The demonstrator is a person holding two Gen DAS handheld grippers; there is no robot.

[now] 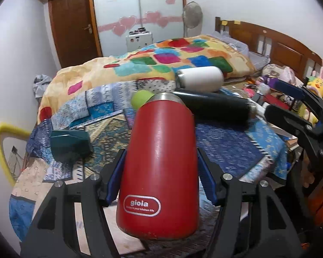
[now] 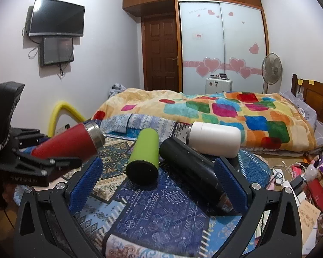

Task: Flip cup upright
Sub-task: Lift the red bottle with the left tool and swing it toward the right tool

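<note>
My left gripper (image 1: 161, 165) is shut on a red "gioia" cup (image 1: 161, 167), held tilted above the table with its steel rim pointing away; the same cup shows in the right wrist view (image 2: 69, 139), as does the left gripper (image 2: 53, 161). A black cup (image 2: 193, 169), a green cup (image 2: 143, 157) and a white cup (image 2: 214, 138) lie on their sides on the patterned cloth (image 2: 161, 210). My right gripper (image 2: 159, 178) is open and empty, its fingers either side of the black and green cups, and it appears at the right of the left wrist view (image 1: 290, 107).
A dark teal object (image 1: 70, 144) lies at the table's left. A bed with a colourful quilt (image 2: 226, 109) stands behind the table. Cables and clutter (image 2: 301, 178) cover the floor to the right. A yellow foam tube (image 2: 62, 111) is at the left.
</note>
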